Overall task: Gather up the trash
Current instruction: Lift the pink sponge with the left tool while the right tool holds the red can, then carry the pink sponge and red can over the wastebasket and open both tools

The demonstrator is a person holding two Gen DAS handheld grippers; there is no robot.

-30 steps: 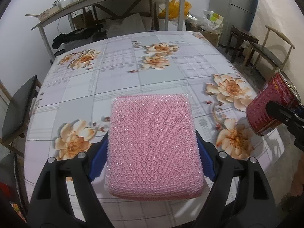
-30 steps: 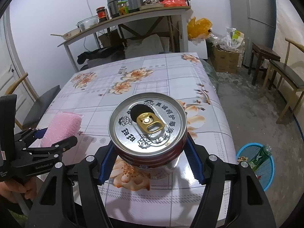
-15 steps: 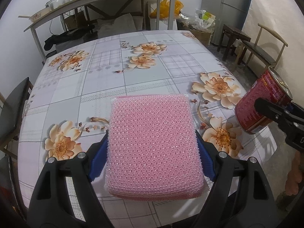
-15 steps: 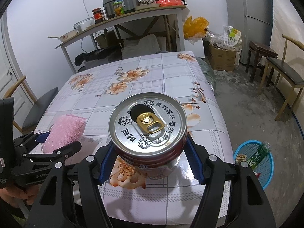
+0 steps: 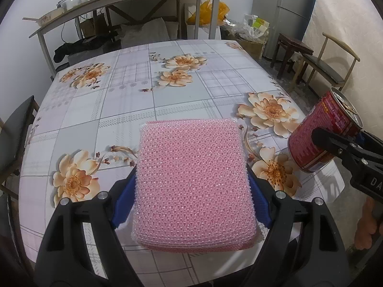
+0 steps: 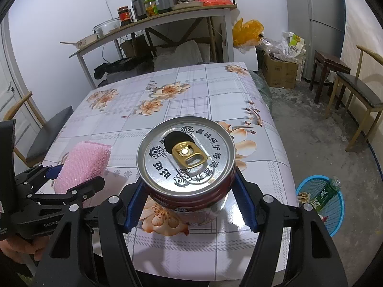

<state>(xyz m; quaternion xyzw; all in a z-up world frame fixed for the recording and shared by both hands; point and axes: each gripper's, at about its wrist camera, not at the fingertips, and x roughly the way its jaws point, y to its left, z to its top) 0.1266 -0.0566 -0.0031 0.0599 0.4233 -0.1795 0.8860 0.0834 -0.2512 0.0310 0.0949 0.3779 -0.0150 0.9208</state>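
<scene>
My left gripper (image 5: pixel 191 205) is shut on a pink mesh sponge (image 5: pixel 194 181) and holds it above the near edge of the flowered table (image 5: pixel 134 100). The sponge also shows in the right wrist view (image 6: pixel 82 167), at the left. My right gripper (image 6: pixel 189 203) is shut on a red drink can (image 6: pixel 186 160) with its opened silver top facing the camera. The can also shows in the left wrist view (image 5: pixel 323 131), tilted, over the table's right edge. A blue trash basket (image 6: pixel 320 201) holding a green bottle (image 6: pixel 328 192) stands on the floor at the right.
A shelf table (image 6: pixel 153 24) with jars and a cooker stands behind. Wooden chairs (image 6: pixel 359 91), a stool (image 6: pixel 328 71) and a cardboard box (image 6: pixel 280 74) are at the right. A dark chair (image 5: pixel 14 129) stands at the table's left.
Both grippers have drawn back toward the table's near edge with their loads still held. The can now sits a little lower and closer to the table's right corner.
</scene>
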